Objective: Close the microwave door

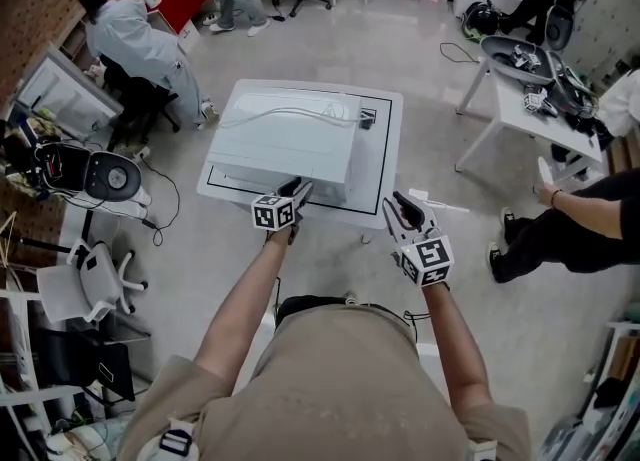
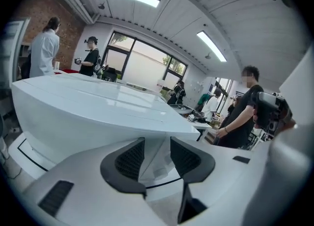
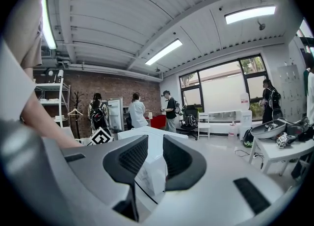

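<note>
A white microwave [image 1: 285,134] stands on a small white table [image 1: 383,154] in front of me, its front face turned towards me. From above its door looks flush with the body. My left gripper [image 1: 298,187] is at the right part of that front face, at or just short of it. Its jaws stand open, and in the left gripper view only the microwave [image 2: 98,107] shows beyond the left gripper [image 2: 157,159]. My right gripper [image 1: 403,204] hangs open off the table's near right corner, apart from the microwave [image 3: 143,134]; the right gripper [image 3: 154,159] holds nothing.
A seated person [image 1: 130,39] is at the far left and a standing person [image 1: 570,229] at the right. A white side table [image 1: 520,109] with gear stands at the far right. An office chair [image 1: 100,269] and cables lie on the left floor.
</note>
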`<state>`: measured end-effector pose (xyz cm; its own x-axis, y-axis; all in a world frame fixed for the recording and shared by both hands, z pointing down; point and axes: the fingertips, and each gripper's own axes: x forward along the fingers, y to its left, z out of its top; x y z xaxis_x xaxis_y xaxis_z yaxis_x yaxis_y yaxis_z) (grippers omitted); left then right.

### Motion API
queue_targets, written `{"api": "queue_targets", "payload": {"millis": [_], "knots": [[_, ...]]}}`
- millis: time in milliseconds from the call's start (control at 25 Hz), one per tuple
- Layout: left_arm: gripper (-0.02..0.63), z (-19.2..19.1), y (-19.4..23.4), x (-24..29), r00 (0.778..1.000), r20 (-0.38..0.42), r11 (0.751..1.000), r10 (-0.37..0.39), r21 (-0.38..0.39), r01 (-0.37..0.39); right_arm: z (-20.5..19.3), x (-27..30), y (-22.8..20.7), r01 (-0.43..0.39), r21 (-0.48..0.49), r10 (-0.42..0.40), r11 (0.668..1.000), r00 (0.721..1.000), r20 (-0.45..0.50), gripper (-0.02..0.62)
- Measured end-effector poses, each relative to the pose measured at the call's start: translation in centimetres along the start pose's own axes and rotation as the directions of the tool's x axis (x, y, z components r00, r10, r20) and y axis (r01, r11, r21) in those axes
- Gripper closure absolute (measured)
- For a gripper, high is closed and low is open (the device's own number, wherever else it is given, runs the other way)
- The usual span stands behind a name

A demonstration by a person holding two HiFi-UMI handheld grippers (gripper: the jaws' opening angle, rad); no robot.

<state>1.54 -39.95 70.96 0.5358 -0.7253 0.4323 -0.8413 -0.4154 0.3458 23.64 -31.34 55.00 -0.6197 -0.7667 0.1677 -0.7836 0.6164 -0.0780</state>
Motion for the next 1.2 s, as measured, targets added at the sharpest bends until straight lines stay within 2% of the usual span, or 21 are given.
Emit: {"api": "queue_targets", "payload": {"millis": [80, 120, 280, 440, 600, 960, 1200], "knots": [[0.429, 0.2, -0.5, -0.2, 1.000, 0.006, 1.000, -0.018, 0.006, 0.018, 0.2, 0.4, 0.5, -0.008, -0.007, 0.008, 1.000, 1.000, -0.001, 0.500], [0.403, 0.5, -0.9, -0.5, 0.999, 0.019, 1.000, -0.028, 0.012, 0.028, 0.2, 0.7, 0.7, -0.012, -0.010, 0.012, 1.000, 1.000, -0.002, 0.500], [0.402, 3.8, -3.7, -2.8, 0.992, 0.105, 0.995, -0.071, 0.071, 0.064, 0.3, 1.1, 1.8, -0.027, -0.022, 0.027, 0.999, 1.000, -0.002, 0.500], [0.402, 6.7, -7.6, -5.6, 0.976, 0.159, 0.980, -0.147, 0.160, 0.122, 0.9, 1.1, 2.2, -0.024, -0.037, 0.024, 0.999, 1.000, 0.011, 0.500], [0.402, 8.6, -9.7, -8.5, 0.959, 0.208, 0.971, -0.194, 0.182, 0.157, 1.8, 1.0, 2.4, -0.015, -0.057, 0.017, 0.998, 0.999, 0.034, 0.500], [0.402, 12.0, -12.4, -14.6, 0.930, 0.295, 0.956, -0.217, 0.256, 0.142, 4.1, -1.6, 3.6, 0.003, -0.090, 0.004, 0.996, 0.997, 0.077, 0.500], [0.402, 11.7, -11.7, -16.4, 0.927, 0.319, 0.963, -0.199, 0.239, 0.124, 4.2, -2.8, 4.3, 0.005, -0.099, 0.003, 0.995, 0.997, 0.083, 0.468]]}}
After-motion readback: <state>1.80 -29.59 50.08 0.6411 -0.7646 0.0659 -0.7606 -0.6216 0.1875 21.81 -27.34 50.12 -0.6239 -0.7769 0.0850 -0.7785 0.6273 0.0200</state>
